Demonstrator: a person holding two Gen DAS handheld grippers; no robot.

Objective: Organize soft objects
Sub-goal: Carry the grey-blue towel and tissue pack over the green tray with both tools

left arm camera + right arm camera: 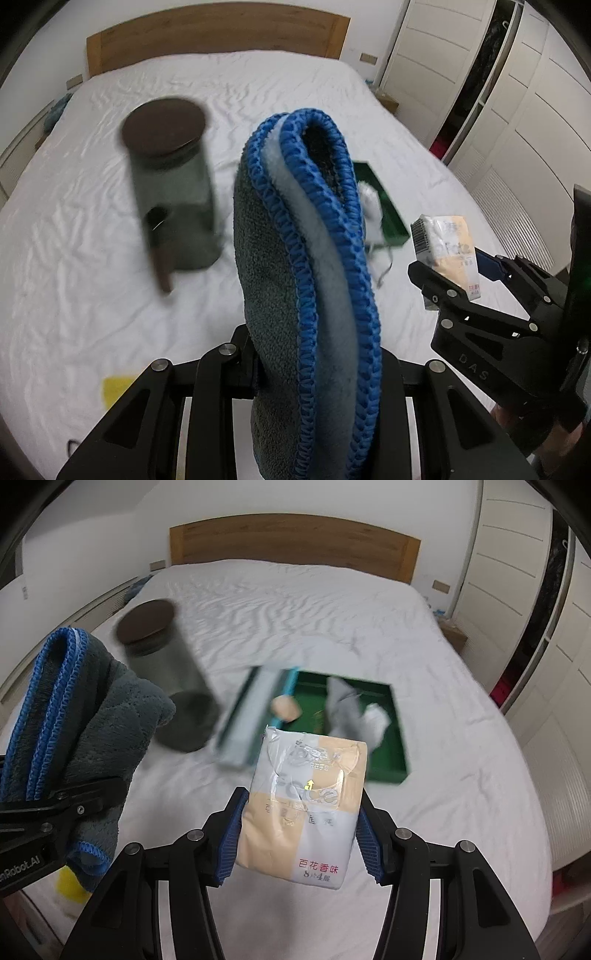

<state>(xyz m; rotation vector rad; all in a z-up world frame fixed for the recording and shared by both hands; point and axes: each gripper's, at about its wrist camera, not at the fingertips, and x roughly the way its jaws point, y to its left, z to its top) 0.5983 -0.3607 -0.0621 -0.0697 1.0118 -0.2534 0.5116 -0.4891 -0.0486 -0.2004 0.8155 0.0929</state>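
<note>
My left gripper [317, 347] is shut on a folded grey towel with blue stitched edges [280, 258], which stands up between its fingers and hides the fingertips. The right wrist view has that towel [92, 709] at the left, hanging from the left gripper [66, 794]. My right gripper [299, 827] is shut on a small beige and white tissue pack [306, 805], its blue pads [229, 842] pressing both sides. Both are held above a white bed. Beyond them lies a green tray [391, 760] holding grey and white cloths [347, 709].
A glass jar with a dark lid [170, 184] stands on the bed sheet [74, 258], blurred. A teal and white box [255, 712] and a beige lump [286, 707] sit at the tray's left side. A yellow item [114, 387] lies near the front. A wooden headboard [214, 33] and white wardrobes [517, 110] border the bed.
</note>
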